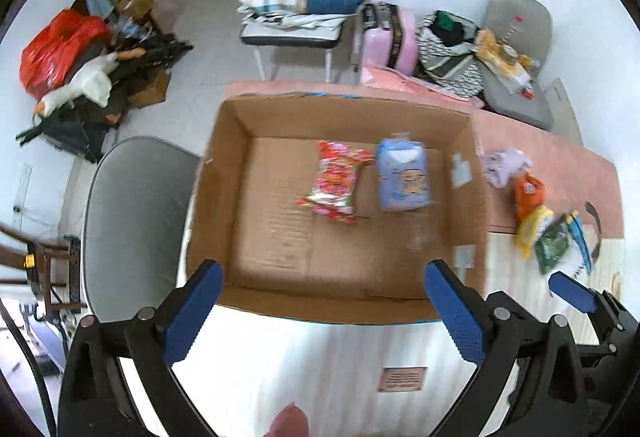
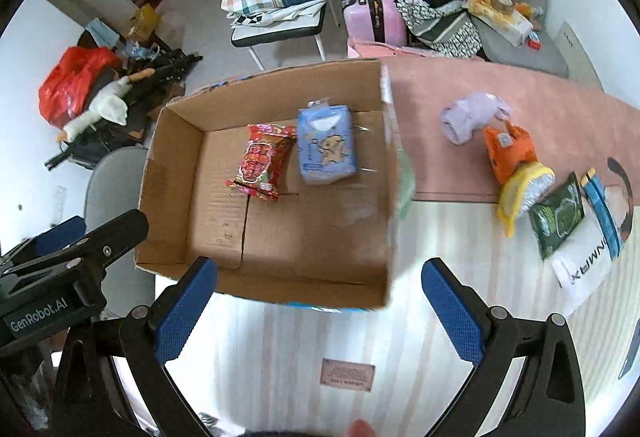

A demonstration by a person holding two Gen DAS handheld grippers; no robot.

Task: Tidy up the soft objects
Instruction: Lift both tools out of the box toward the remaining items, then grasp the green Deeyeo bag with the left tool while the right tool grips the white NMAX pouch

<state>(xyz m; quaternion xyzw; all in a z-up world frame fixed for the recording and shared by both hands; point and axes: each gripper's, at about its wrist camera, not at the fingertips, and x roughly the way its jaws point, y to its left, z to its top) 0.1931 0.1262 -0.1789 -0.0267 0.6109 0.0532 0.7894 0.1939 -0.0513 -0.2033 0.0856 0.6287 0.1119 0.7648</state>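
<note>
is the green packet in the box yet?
No: in the right wrist view the green packet lies on the table to the right of the box, which holds only a red packet and a blue pack.

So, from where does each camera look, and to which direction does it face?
Left wrist: sits on the open left hand-held gripper, above the table's near edge, facing the cardboard box; the right hand-held gripper shows at right.
Right wrist: sits on the open right hand-held gripper, facing the box's right wall; the left gripper's body shows at left.
Both share the red snack packet and blue tissue pack.
</note>
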